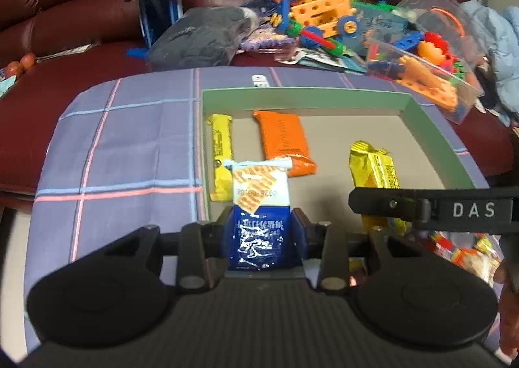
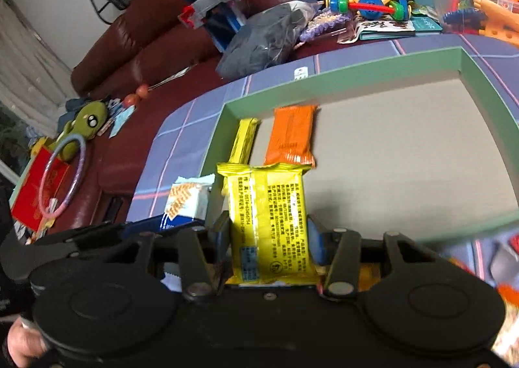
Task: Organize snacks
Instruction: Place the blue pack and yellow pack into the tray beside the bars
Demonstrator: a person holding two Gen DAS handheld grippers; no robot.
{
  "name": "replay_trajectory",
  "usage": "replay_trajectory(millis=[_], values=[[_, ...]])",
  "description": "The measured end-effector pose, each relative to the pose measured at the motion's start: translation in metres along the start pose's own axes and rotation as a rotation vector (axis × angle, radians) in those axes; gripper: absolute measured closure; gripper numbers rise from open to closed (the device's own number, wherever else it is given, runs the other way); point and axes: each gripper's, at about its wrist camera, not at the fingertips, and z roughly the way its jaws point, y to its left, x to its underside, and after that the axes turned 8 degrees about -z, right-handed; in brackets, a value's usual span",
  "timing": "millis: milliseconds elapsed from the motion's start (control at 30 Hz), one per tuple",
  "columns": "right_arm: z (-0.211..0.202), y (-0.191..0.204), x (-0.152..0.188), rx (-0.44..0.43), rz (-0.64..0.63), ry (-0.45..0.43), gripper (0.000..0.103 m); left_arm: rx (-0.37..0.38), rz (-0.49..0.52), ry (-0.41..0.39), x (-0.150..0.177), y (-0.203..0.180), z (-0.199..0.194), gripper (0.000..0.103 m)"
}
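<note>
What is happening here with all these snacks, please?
A person holds a gripper in each hand and sorts snack packets into a green-walled box. The left gripper has its jaws shut on a blue cracker packet. The right gripper grips a yellow packet. A slim yellow bar and an orange packet already lie side by side in the box.

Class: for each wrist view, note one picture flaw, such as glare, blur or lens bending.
Left wrist view: glare whitens the print on the blue-and-white cracker packet, and the green-rimmed cardboard tray bows. Right wrist view: the lower right corner smears, while the print on the yellow foil snack packet stays crisp.
</note>
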Motion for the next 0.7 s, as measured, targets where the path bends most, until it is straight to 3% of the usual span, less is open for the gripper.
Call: replay_trajectory(millis=[333, 400, 433, 467, 500, 533, 633, 700], values=[[0.064, -0.006, -0.02, 0.002, 0.051, 0.088, 0.056, -0.033, 0.016, 0.03, -0.008, 0.008, 0.035, 0.064], [0.071, -0.007, -0.024, -0.017, 0.061, 0.095, 0.051, -0.055, 0.023, 0.006, -0.008, 0.008, 0.034, 0.046], [0.073, -0.007, -0.026, -0.022, 0.067, 0.094, 0.04, -0.064, 0.026, -0.02, -0.007, 0.007, 0.031, 0.021], [0.074, -0.008, -0.028, -0.03, 0.073, 0.092, 0.033, -0.066, 0.026, -0.045, -0.006, 0.007, 0.026, 0.004], [0.073, -0.008, -0.029, -0.032, 0.074, 0.085, 0.022, -0.067, 0.028, -0.079, -0.005, 0.006, 0.021, 0.0], [0.07, -0.008, -0.03, -0.029, 0.071, 0.072, 0.016, -0.07, 0.029, -0.099, -0.004, 0.006, 0.017, 0.0], [0.062, -0.009, -0.032, -0.013, 0.051, 0.042, 0.003, -0.083, 0.004, -0.087, -0.006, 0.008, 0.014, 0.0], [0.055, -0.01, -0.031, -0.002, 0.042, 0.028, 0.0, -0.084, -0.021, -0.073, -0.006, 0.01, 0.012, 0.0]])
